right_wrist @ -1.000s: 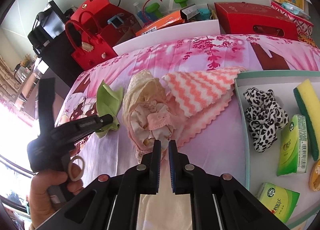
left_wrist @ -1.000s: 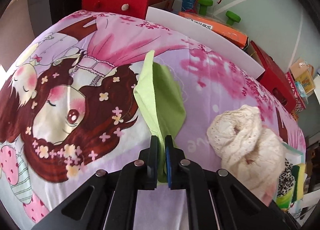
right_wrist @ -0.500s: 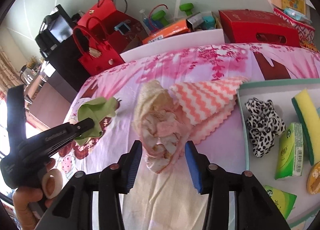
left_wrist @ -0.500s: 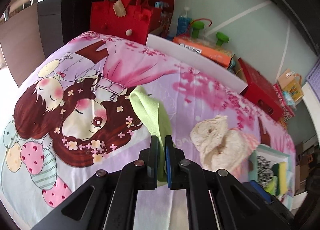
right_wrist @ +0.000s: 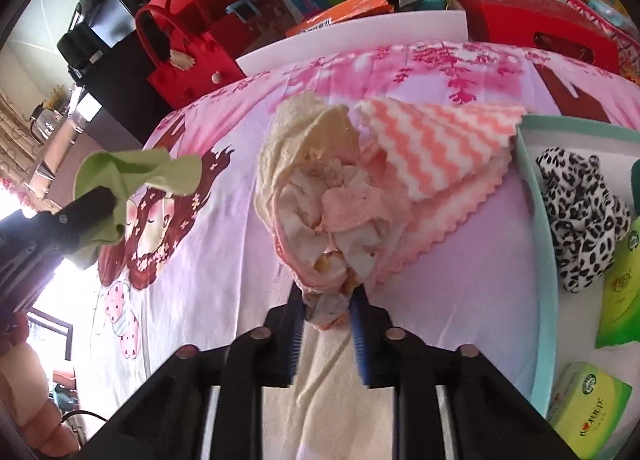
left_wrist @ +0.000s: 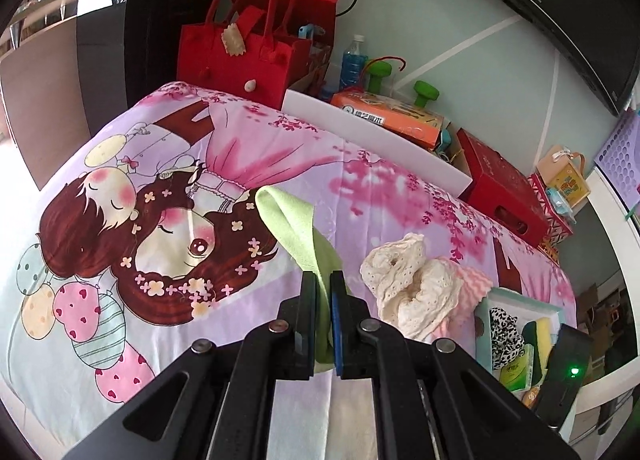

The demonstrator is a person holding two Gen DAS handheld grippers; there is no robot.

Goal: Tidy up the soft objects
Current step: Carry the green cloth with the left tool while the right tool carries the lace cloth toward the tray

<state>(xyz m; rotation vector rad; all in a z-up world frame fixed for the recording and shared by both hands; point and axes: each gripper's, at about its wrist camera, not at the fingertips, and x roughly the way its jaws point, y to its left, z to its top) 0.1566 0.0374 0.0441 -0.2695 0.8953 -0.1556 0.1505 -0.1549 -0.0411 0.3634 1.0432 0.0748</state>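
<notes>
My left gripper is shut on a light green cloth and holds it up above the cartoon-print bedsheet. The green cloth also shows in the right wrist view, hanging from the left gripper. My right gripper has its jaws around the near end of a cream lace and pink garment, which lies bunched on the sheet. A pink-and-white zigzag towel lies under the garment's right side.
A teal tray at the right holds a leopard-print scrunchie, green packets and a sponge. Red bags, an orange box and a red box line the wall behind a white board.
My left gripper has lifted the green cloth higher off the sheet and pulled back. My right gripper opened, moved forward and now closes in on the garment's near end.
</notes>
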